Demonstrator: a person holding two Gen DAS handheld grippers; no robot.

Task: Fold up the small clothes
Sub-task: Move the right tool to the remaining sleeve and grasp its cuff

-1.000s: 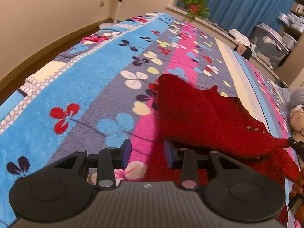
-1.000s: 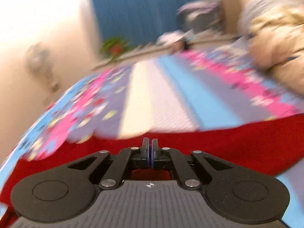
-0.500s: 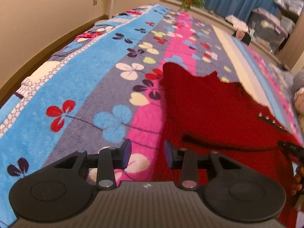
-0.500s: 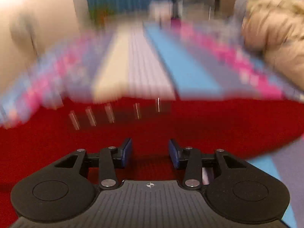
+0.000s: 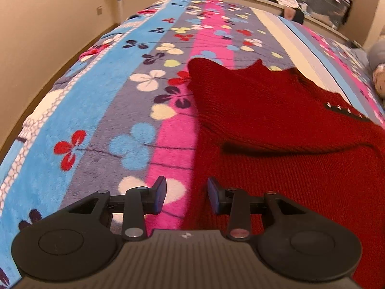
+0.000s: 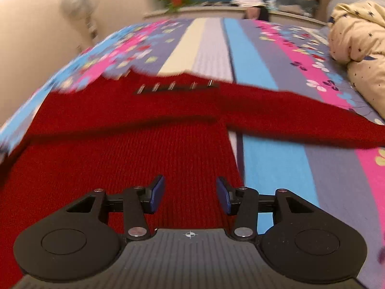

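One fold apparently made, more probably left: red knit sweater [image 5: 276,125] spread across centre and right of floral bed [image 5: 101,101], left sleeve laid over the body, right sleeve [image 6: 300,113] outstretched at right. Left gripper [image 5: 187,196] fingers apart, empty; right gripper [image 6: 190,193] fingers just opened, gripping nothing.

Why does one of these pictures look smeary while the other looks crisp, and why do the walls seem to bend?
Right wrist view: motion blur smears the red sweater and the fan, while the right gripper stays sharp. Left wrist view: crisp knit and flowered blanket. Both views: fisheye lenses curve walls and bed edges; warm indoor light, soft shadows under the sweater's folds.
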